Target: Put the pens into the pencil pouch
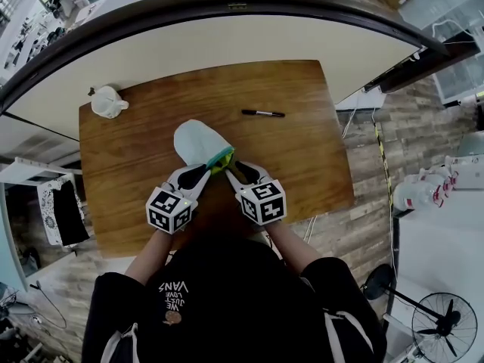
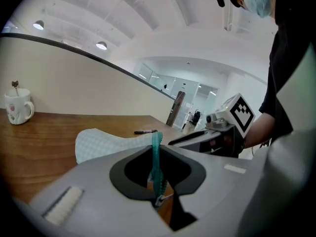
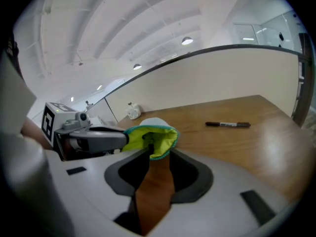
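At the near middle of the wooden surface (image 1: 302, 165) lies the pale mint pencil pouch (image 1: 198, 141). Its mouth is turned towards the person and shows a lime-yellow lining edged by a teal zip. On the left side of that mouth the left tool (image 1: 209, 170) is pressed together on the zip edge, which runs upright between its jaws in the left gripper view. The right tool (image 1: 230, 169) stands spread: bare wood shows down the gap, and the pouch's rim sits just at its tips without being pinched. One black pen (image 1: 263, 113) lies flat farther out, well apart from the pouch; its white label carries print too small to read. A white mug (image 1: 106, 101) stands at the far left corner. Upside down on the person's black shirt (image 1: 227, 301), "VANS" can be read.
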{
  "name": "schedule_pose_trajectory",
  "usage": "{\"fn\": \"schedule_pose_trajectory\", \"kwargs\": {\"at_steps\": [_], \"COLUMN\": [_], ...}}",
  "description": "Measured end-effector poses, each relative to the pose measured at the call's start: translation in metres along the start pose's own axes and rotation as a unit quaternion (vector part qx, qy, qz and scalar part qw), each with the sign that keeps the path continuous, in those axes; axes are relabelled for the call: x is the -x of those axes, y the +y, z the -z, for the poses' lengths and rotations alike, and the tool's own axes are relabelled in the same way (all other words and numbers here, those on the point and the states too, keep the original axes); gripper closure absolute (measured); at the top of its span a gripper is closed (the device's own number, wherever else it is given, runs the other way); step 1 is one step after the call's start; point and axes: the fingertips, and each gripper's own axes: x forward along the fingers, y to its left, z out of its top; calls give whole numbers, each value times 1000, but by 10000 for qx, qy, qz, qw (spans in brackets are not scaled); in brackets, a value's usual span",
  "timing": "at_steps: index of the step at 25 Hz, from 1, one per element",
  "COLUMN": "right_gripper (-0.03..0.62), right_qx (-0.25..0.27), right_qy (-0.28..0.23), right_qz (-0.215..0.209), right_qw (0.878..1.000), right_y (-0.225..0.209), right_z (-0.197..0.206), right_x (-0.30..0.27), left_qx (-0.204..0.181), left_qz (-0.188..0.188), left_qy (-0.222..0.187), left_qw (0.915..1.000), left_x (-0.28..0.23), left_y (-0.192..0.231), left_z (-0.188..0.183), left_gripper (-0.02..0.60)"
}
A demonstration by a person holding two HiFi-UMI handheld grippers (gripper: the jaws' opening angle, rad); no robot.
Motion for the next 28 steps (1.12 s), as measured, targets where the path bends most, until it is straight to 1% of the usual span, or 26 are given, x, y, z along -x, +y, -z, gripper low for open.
{"fn": "schedule_pose_trajectory", "kwargs": {"at_steps": [6,14,17,21,25,28], "right_gripper": [500,500,500,500,500,497], "right_qx": [320,980,1297,1722,2111,2456], "right_qy": [157,351,490,690,790,850], "right_qz": [511,847,978,1239,1278,1131], "right_qw": [9981,9910,9855,9748,9658,9590], "right_y": [-65,-141,-168,-202,-223,-234], "right_z": [-1,-24,-32,-31,-34,-38], "right_x": [9,12,8,-2,-14,-25], "left_qx": [80,270,337,423,517,585], "left_qz": [-243,-586,-682,-785,-917,-1006], "left_qy": [26,11,5,42,69,60], "left_qw": [9997,9979,9971,9960,9944,9932], "left_x": [-5,-21,-27,-35,-38,-40], "left_y": [8,13,14,16,19,20], "left_z": [-3,-4,-4,0,4,6], "left_gripper": [531,531,531,531,531,531]}}
